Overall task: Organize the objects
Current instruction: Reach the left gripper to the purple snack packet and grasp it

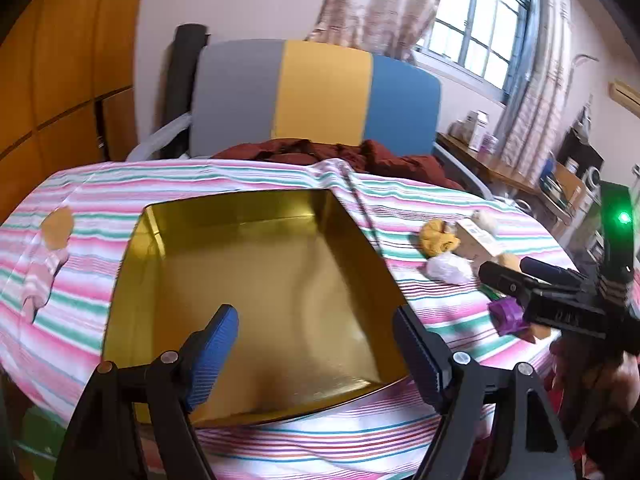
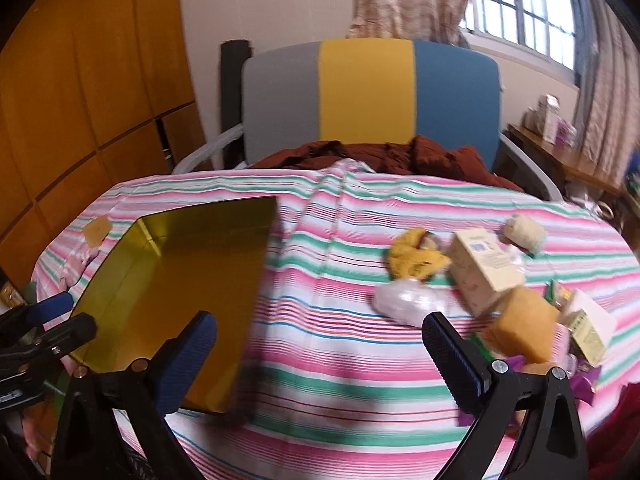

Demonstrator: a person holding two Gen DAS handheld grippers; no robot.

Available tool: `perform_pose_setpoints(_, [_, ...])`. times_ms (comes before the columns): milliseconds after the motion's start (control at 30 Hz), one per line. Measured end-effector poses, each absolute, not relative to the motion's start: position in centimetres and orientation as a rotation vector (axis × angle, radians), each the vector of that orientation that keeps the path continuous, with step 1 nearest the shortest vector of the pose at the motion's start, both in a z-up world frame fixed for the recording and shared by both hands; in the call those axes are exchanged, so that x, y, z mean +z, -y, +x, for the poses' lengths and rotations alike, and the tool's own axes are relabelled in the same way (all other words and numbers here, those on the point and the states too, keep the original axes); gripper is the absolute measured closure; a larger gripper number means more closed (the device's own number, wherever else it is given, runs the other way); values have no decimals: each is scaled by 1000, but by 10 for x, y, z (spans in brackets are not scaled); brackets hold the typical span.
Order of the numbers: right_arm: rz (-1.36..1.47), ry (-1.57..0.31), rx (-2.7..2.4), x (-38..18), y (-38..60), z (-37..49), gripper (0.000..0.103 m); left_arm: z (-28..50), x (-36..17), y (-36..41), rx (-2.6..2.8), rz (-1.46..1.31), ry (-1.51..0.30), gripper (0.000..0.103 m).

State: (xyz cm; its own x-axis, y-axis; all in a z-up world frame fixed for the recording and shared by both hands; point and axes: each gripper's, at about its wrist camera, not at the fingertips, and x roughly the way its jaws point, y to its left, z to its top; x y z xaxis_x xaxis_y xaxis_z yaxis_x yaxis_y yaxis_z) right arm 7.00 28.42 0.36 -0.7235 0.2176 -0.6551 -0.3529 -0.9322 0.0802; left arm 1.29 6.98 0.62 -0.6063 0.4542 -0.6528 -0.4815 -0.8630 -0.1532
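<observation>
I see a shiny gold tin (image 1: 256, 276) on a pink, green and white striped cloth (image 2: 340, 272), behind it a grey, yellow and blue chair (image 2: 368, 96).

Place: a lived-in room of a home, likely a bedroom or sitting room
Table: covered with a striped pink, green and white cloth (image 2: 340, 320); household odds and ends lie loose on it
Seat: a chair with a grey, yellow and blue back (image 1: 316, 92) at the far edge; a dark red garment (image 1: 340, 156) bundled on it
Walls: an orange wooden wardrobe (image 2: 88, 100) on the left; a barred window (image 1: 484, 24) with patterned curtains (image 1: 376, 4) on the right
Side: a cluttered wooden desk (image 1: 500, 168) under the window
</observation>
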Motion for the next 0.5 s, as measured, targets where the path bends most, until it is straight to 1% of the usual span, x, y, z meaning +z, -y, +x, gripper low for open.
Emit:
perform_pose_setpoints(167, [-987, -381, 2551, 6, -331, 91, 0, 15, 13, -95, 2326, -943, -79, 19])
perform_pose_setpoints(267, [-987, -397, 2502, 11, -357, 104, 0, 19, 17, -113, 2245, -918, -94, 19])
perform_pose_setpoints(433, [-902, -446, 2412, 26, -410, 132, 0, 24, 16, -153, 2110, -941, -152, 19])
perform_pose_setpoints(500, [-855, -531, 2372, 29, -434, 146, 0, 27, 11, -173, 2069, -953, -203, 19])
